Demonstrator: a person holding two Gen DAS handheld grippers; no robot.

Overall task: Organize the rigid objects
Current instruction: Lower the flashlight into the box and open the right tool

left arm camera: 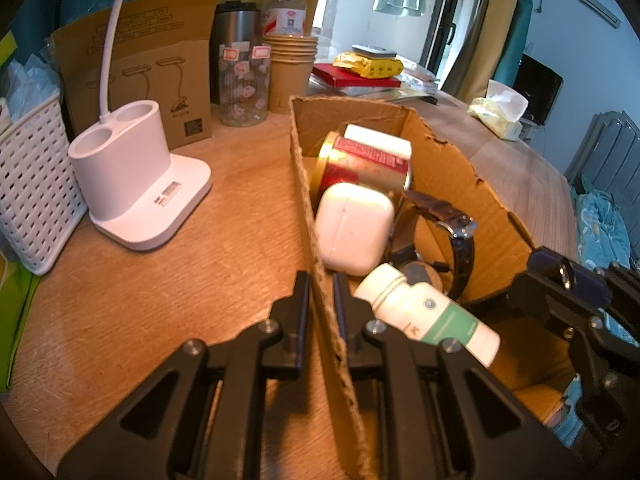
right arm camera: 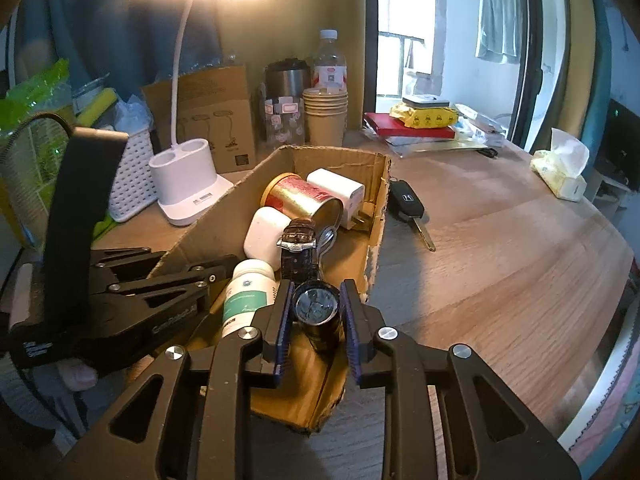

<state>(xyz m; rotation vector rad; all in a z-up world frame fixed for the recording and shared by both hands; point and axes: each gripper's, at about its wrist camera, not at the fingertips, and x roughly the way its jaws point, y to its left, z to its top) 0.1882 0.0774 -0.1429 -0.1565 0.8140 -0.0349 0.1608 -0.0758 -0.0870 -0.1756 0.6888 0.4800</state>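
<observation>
Black anodised metal forms the body of the small flashlight [right arm camera: 318, 316], a short cylinder with a glass lens facing the camera; it sits between the blue-padded fingers of the right gripper [right arm camera: 316, 320], low over the near end of the cardboard box [right arm camera: 376, 216]. A slight gap shows at each pad, so the jaws read as slackened rather than clamped on the flashlight. The left gripper [left arm camera: 321, 312] is clenched on the box's near side wall, one finger outside and one inside, pinning the box to the wooden table [right arm camera: 500, 248]. Box contents: a white plastic pill bottle [left arm camera: 424, 314] lying on its side, a smooth white earbud case [left arm camera: 354, 226], a wristwatch [left arm camera: 456, 236] with dark leather strap and steel lugs, a red-and-gold tin [left arm camera: 366, 166], and a white charger block [right arm camera: 338, 194]. A black car key [right arm camera: 408, 204] lies outside, just beside the box's far wall. Risks, as judgement: the flashlight, being round, may roll against the pill bottle or watch once freed; withdrawing the right gripper carelessly could snag the torn, ragged cardboard edge; releasing the left grip early would let the light box slide. The key is presumably not yet sorted.
</observation>
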